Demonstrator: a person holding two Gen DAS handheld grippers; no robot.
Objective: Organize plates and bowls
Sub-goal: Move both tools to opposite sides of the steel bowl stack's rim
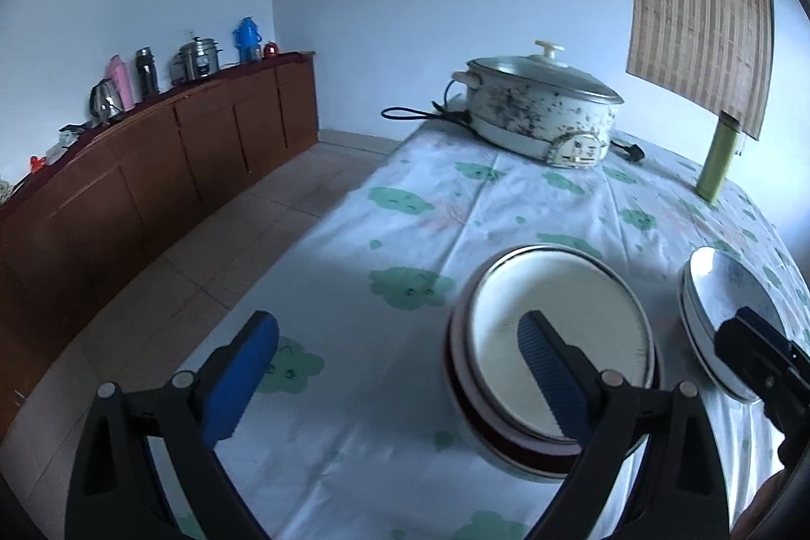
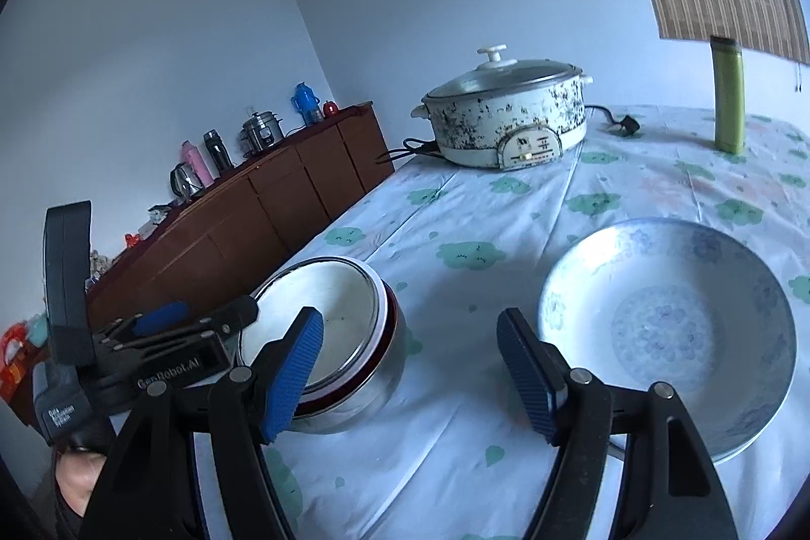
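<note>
The left claw (image 1: pixel 400 380) stands wide open over the surface (image 1: pixel 354 439), which is covered by a pale cloth printed with green cloud shapes. Nothing is between its blue ribbed pads. The left pad hangs over bare cloth, and the right pad sits in front of the round white bowl with a dark red band (image 1: pixel 552 347); whether it touches the bowl I cannot tell. This bowl seems to be nested in another one, with a metallic rim line round the inner dish. In the right wrist view the same bowl (image 2: pixel 344 312) lies at the left, near the surface's edge, and the left claw reaches in from the left at its near rim.

The right claw (image 2: pixel 410 373) is also open and empty, its pads hanging over bare cloth between the two dishes. To its right lies the wide, shallow porcelain bowl with a faint blue floral pattern (image 2: pixel 668 327), upright and well apart from the red-banded bowl. From the left wrist view this patterned bowl (image 1: pixel 719 302) shows at the right edge, partly hidden by the right claw's black body.

At the far end of the surface stand a white speckled electric pot with a glass lid (image 1: pixel 541 105) and a tall green cylindrical bottle (image 1: pixel 719 155).
</note>
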